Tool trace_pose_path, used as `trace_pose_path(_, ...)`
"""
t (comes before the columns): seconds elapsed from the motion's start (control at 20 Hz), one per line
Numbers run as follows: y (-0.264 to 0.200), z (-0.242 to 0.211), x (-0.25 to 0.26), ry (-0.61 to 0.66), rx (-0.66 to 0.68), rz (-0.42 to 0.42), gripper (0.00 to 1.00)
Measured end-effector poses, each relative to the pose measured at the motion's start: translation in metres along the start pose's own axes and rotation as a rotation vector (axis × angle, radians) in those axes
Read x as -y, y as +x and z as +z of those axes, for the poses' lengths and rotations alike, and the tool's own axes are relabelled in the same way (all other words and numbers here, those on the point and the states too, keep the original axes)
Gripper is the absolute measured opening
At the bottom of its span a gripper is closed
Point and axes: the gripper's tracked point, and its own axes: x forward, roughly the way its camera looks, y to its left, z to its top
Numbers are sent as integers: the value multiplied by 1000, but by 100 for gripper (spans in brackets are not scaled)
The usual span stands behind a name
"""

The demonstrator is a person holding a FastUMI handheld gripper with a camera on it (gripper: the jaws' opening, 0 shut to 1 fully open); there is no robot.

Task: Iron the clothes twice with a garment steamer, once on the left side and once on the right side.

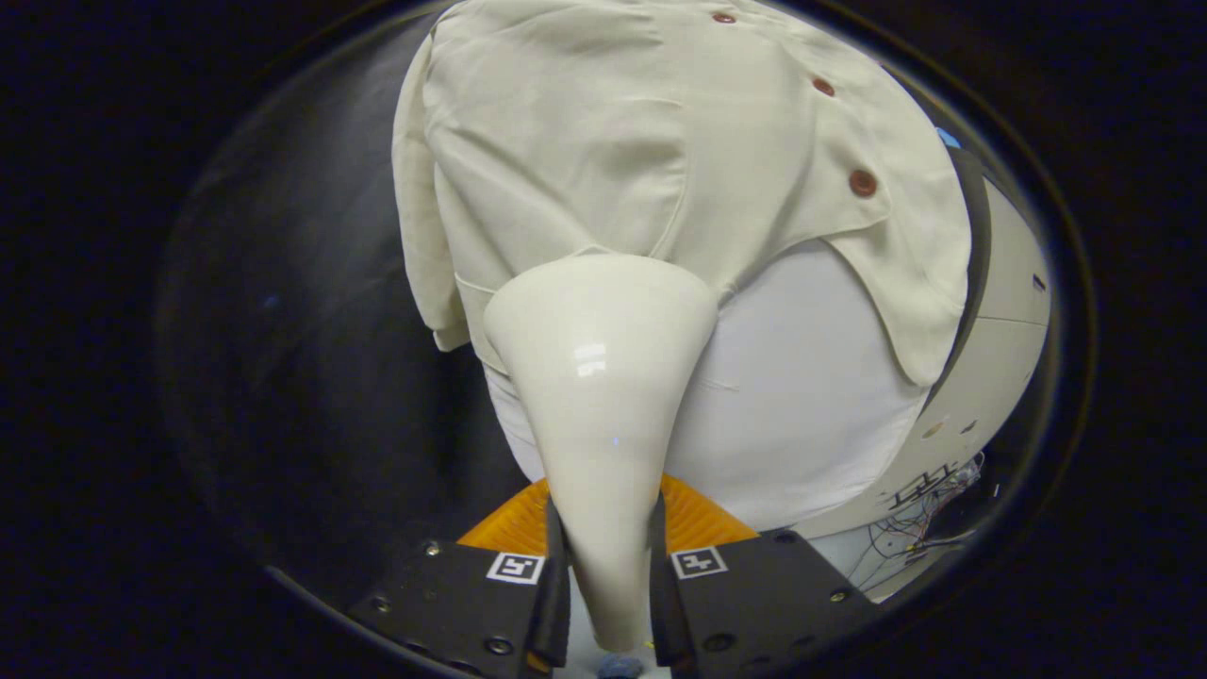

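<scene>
The claw [608, 556] holds the steamer [601, 377] by its handle, both fingers pressing it. The steamer's wide head lies against the shirt's [603, 141] lower hem, left of the button placket, so a pass on that side looks in hand — which pass, one cannot tell. Next calls for a steady stroke along the cloth, then the other side. No containers are seen.

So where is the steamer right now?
The steamer is clamped between the hand-held gripper fingers, its wide head against the cream shirt near the hem.
</scene>
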Motion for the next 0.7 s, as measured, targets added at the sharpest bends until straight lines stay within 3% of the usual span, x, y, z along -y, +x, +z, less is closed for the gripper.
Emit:
trace_pose_path(0.2,-16,4,5,-1,-6,10,35)
trace_pose_path(0.7,-118,53,14,-48,68,55,35)
